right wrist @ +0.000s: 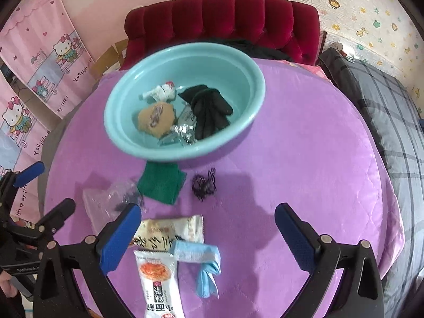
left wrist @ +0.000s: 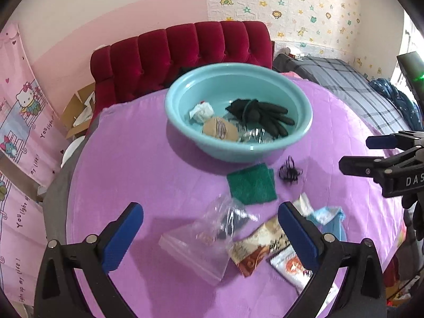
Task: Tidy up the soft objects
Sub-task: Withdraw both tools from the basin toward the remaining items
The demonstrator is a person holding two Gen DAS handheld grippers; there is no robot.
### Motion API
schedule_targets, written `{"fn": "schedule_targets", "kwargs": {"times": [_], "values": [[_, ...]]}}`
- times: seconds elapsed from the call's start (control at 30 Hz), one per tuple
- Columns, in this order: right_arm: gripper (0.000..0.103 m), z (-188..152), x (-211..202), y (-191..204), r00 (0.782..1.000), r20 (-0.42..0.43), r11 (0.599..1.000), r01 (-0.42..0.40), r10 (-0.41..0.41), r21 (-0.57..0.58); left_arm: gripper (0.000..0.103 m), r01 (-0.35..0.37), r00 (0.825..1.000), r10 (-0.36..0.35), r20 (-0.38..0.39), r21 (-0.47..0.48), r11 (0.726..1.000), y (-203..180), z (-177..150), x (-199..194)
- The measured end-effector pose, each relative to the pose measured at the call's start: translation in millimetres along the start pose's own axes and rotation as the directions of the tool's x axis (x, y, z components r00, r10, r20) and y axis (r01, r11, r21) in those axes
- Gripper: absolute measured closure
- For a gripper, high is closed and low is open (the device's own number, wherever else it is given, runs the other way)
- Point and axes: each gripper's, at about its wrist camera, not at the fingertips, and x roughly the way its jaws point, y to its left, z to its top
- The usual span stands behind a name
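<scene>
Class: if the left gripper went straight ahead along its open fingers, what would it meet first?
Probably the crumpled clear plastic bag lying between the left gripper fingers on the purple quilted cover; depth is uncertain.

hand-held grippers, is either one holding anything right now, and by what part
Nothing is held. The left hand-held gripper is open above the clear plastic zip bag, and the right hand-held gripper is open above the purple quilted cover.
</scene>
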Motion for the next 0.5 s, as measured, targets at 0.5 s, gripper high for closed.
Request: {"fn": "schedule_targets", "kwargs": {"times": [0.5], "values": [[0.000,-64.6,12.8,-12.7,0.999,0.000,0.998,0.054,-0.054,0.032,0.000,-0.037,0.999,0.037,-0.008,-0.042,0.998,9.8,-61.2,3.5]]}}
